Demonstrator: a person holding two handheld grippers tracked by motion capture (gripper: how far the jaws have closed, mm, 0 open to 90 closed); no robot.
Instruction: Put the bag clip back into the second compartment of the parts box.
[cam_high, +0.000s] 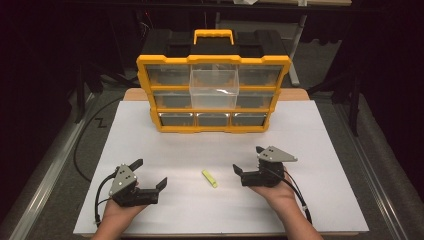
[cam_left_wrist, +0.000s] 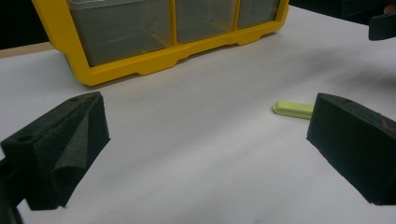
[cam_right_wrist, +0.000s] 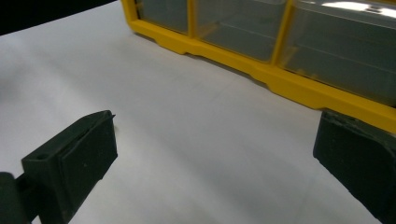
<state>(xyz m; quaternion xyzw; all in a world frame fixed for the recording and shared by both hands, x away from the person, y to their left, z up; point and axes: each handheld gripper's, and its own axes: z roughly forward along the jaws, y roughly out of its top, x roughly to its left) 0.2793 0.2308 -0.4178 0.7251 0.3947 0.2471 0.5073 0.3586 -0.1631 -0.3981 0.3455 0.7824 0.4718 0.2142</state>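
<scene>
While both my grippers, left (cam_high: 151, 173) and right (cam_high: 248, 160), gape empty, a shallow approach could skid the yellow-green stick (cam_high: 209, 178) away.

Overhead light falls bright on the white table (cam_high: 310, 150); surroundings near black. Glare on the clear drawer (cam_high: 214, 89) (top centre). Gripper views soft, slightly blurred.

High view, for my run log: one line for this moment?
left gripper open | right gripper open | small yellow-green plastic stick lies between, untouched | yellow drawer organiser middle drawer out
</scene>
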